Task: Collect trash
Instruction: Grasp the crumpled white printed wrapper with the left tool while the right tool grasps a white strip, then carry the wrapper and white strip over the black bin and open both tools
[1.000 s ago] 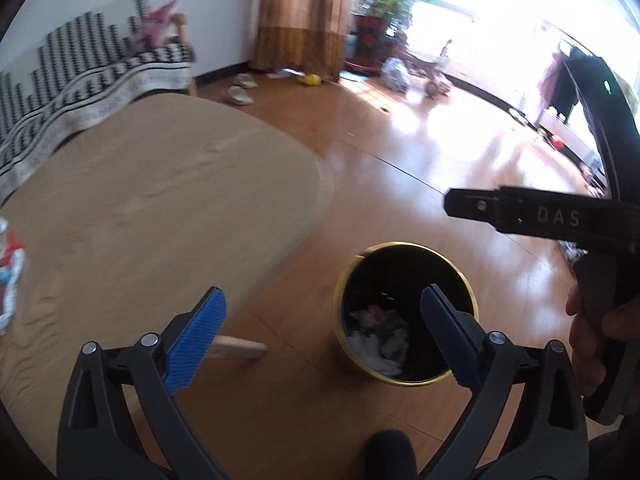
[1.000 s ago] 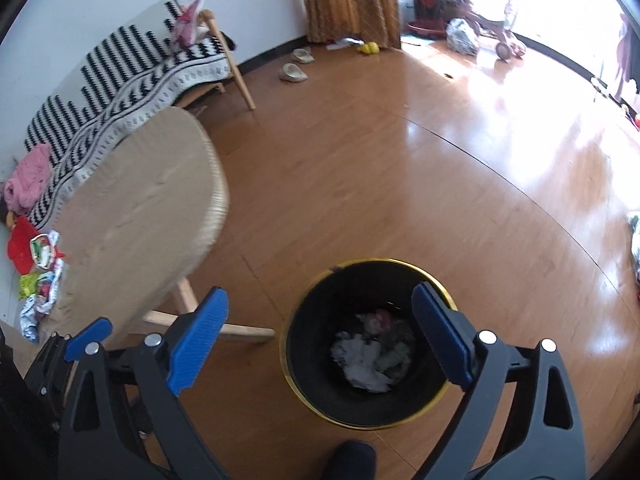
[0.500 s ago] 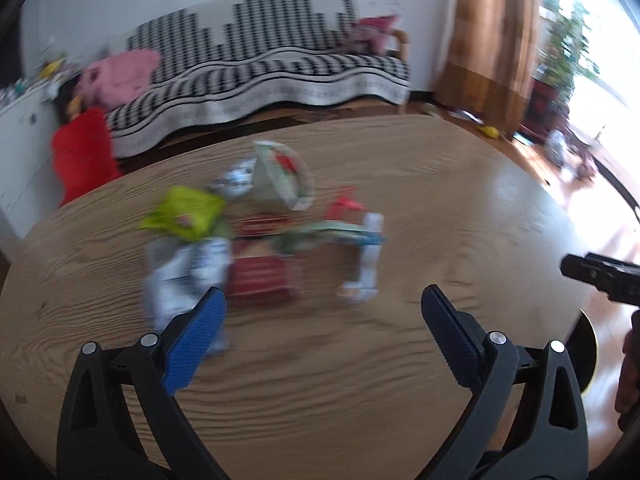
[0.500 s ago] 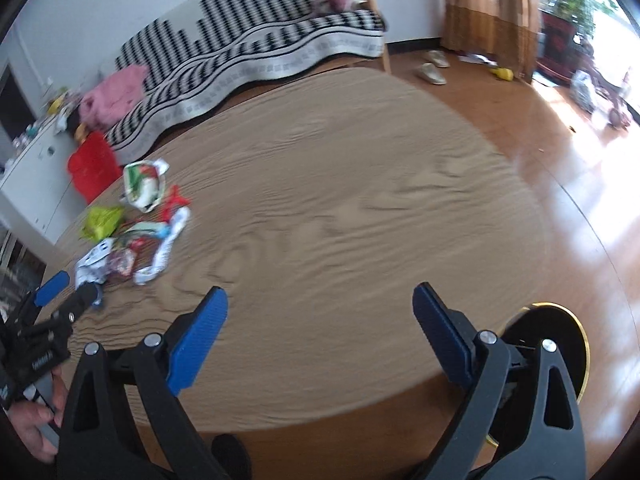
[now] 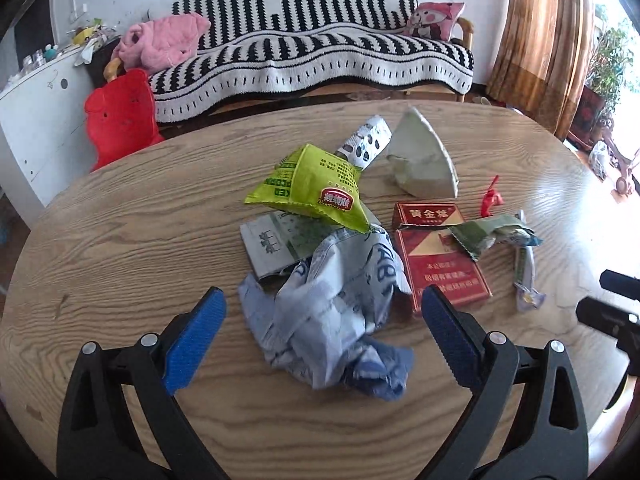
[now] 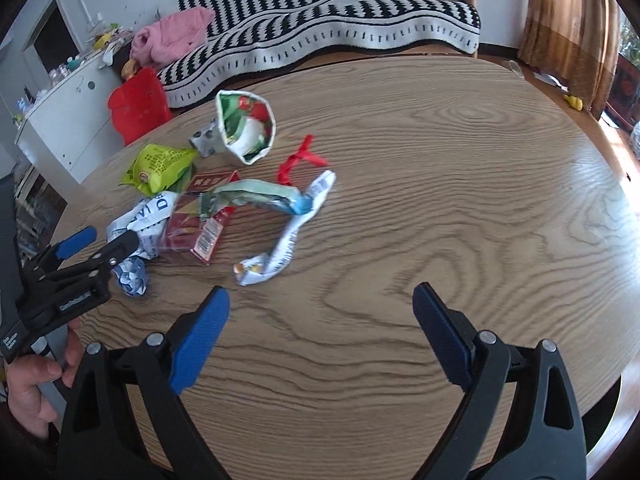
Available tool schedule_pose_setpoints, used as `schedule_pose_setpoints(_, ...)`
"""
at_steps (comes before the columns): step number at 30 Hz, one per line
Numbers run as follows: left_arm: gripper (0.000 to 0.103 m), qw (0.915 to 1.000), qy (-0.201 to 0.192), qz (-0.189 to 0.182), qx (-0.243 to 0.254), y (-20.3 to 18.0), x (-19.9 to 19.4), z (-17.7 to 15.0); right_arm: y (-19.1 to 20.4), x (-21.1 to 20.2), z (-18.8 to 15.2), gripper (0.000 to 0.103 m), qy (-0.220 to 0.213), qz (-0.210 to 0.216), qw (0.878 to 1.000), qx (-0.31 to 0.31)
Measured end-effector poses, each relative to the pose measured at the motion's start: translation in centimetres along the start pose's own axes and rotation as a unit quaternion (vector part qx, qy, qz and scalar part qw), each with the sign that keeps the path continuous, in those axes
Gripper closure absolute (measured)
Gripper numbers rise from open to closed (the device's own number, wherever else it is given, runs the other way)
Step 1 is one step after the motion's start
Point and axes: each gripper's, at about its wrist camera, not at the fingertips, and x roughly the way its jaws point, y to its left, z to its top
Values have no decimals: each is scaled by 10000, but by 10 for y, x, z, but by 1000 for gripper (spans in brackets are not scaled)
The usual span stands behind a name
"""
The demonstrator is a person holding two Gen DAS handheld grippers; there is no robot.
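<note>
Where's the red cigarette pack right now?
Left wrist view: the red cigarette pack lies on the table, right of the crumpled blue-white wrapper, just beyond the left tool's right finger.

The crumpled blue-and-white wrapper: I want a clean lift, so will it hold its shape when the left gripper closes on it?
Probably not. The wrapper looks like thin, creased film, so it should crush and flop. Likely light. It overlaps the red box, which might get nudged.

We see a lime-green snack wrapper, a red-and-gold cigarette box, a crumpled pale-blue printed bag — all on a tan wood-grain desk — behind, a black-and-white striped sofa cover.
</note>
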Motion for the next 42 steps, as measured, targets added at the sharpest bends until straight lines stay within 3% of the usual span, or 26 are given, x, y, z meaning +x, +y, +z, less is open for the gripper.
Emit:
schedule_pose_setpoints(3,11,9999,16,-77,-80,5,11,4,7,8,1,14,44,30,10000,-49)
schedule_pose_setpoints(6,44,9995,90,-261,-144,10,15,6,16,18,5,17,98,68,9999,-103)
schedule_pose_setpoints(8,59,9995,91,-252,-182,12,13,6,19,22,7,17,98,90,9998,-119)
schedule_pose_setpoints(10,65,9995,106,-259,-170,11,7,7,24,27,10,20,115,98,9998,-135)
schedule_pose_setpoints(17,66,9993,-69,-225,-304,13,-26,11,33,47,18,39,83,-182,9995,-241)
schedule_pose_setpoints(18,66,9992,-96,-240,-308,13,-30,11,35,48,18,47,73,-284,9990,-333)
schedule_pose_setpoints(19,66,9992,-125,-239,-296,12,-34,11,37,48,18,68,64,-354,9984,-438)
schedule_pose_setpoints(20,66,9992,-151,-227,-291,11,-37,10,38,47,17,77,82,-356,9982,-476)
schedule_pose_setpoints(23,66,9991,-191,-252,-291,8,-45,9,34,37,14,82,-7,-359,9980,-512)
schedule_pose_setpoints(30,66,9987,-229,-392,-228,-17,-56,10,5,-9,7,82,-275,-400,9980,-410)
schedule_pose_setpoints(35,66,9978,-258,-609,25,-59,-65,8,-36,-43,-7,82,-385,-554,9975,-194)
schedule_pose_setpoints(42,66,9926,-293,-1084,463,-146,-77,-1,-112,-95,-35,82,-568,-887,9941,238)
